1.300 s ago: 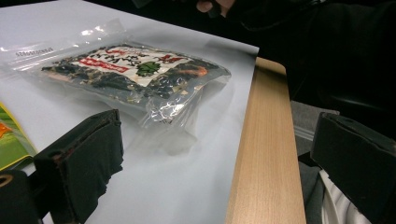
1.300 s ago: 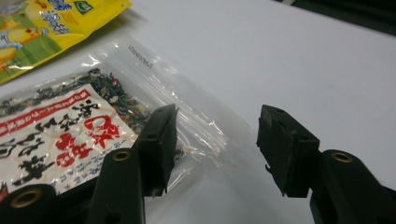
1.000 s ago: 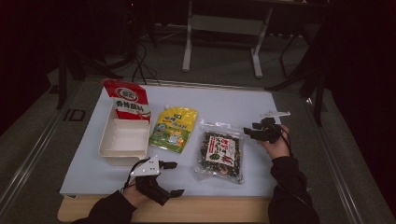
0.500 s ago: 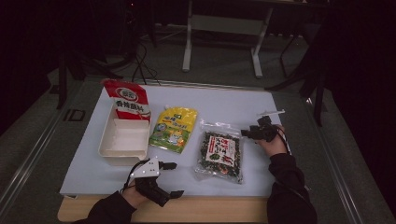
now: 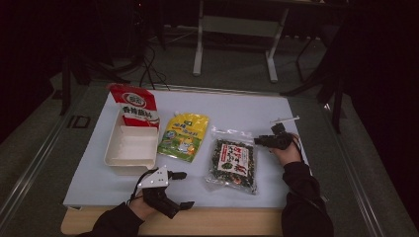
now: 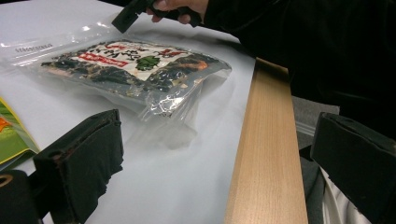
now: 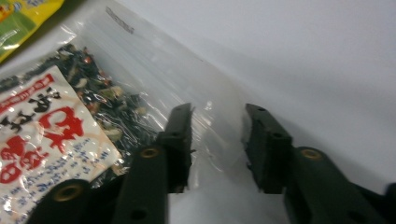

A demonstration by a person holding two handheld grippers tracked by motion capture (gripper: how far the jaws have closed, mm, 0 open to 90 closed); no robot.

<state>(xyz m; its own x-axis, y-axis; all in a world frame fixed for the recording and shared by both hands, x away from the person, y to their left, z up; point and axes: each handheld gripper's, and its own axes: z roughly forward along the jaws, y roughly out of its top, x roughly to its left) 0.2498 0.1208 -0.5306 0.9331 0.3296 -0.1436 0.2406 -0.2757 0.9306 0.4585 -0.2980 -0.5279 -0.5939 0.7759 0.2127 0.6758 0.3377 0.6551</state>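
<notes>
My right gripper (image 5: 262,140) has closed in; its parted fingers (image 7: 177,140) now straddle the seaweed bag's (image 5: 232,160) edge, ungrasped.

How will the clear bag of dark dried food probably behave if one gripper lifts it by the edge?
The clear bag looks like thin glossy film, so it will probably sag and may slip. Its loose, flaky contents suggest it is light and could shift downward. The right gripper is open at its edge.

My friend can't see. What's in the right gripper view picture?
Two black jaws of the right gripper stand open over the clear edge of a dried seaweed bag on a white table. A yellow-green pouch peeks in top left.
</notes>
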